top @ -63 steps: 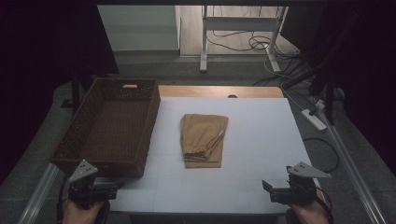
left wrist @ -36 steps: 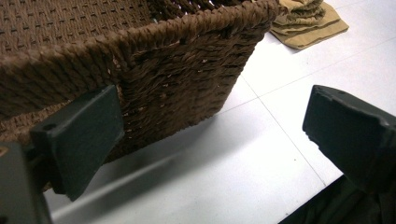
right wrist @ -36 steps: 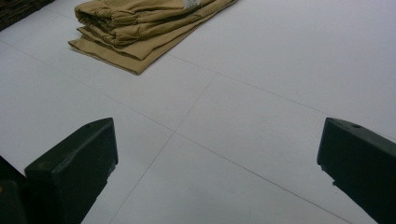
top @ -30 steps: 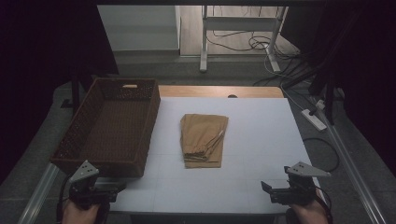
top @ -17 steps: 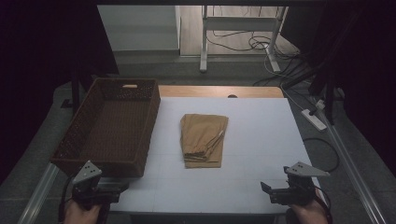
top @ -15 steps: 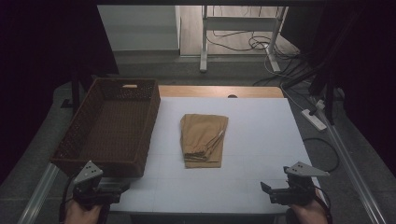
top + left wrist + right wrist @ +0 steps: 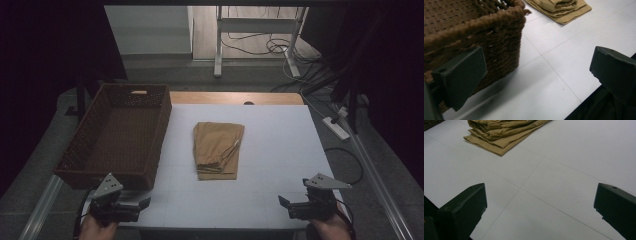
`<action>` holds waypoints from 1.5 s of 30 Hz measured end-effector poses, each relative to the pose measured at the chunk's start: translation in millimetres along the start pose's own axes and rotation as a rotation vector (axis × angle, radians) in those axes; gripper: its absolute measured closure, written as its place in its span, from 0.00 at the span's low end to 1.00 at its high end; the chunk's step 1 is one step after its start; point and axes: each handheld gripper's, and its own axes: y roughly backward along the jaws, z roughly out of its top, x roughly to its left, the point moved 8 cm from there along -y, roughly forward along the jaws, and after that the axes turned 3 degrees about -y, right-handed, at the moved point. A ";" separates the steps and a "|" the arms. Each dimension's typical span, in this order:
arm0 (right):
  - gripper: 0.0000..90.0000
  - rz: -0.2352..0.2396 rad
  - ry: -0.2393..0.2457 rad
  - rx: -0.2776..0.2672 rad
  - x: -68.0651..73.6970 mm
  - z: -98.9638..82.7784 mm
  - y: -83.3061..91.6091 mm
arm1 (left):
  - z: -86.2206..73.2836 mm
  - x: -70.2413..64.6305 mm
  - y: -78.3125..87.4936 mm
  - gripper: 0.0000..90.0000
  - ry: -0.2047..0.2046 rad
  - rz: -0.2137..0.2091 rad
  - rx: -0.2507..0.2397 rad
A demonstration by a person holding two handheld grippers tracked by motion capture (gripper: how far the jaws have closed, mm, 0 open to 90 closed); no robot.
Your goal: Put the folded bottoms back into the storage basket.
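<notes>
Jaws of both grippers stand wide apart with nothing between them. The left gripper [image 7: 145,203] hovers low at the near left edge of the white flat surface [image 7: 280,150], held by a hand [image 7: 95,230] coming in from the bottom; in the left gripper view its left jaw sits just in front of the near corner of the dark brown woven wicker basket [image 7: 474,32], though whether they touch cannot be told. The right gripper [image 7: 281,201] hovers at the near right edge, over bare white surface [image 7: 564,170]. The folded tan cloth garment [image 7: 217,149] lies flat near the middle of the surface, just to the right of the basket [image 7: 117,135] and well apart from both grippers. In the right gripper view the garment [image 7: 501,132] lies ahead and to the left of the jaws.
</notes>
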 end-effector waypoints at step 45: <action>0.00 0.011 0.033 0.031 3.7 -1.6 -3.3 | 24.5 -60.1 -57.4 0.03 -0.157 -0.194 0.041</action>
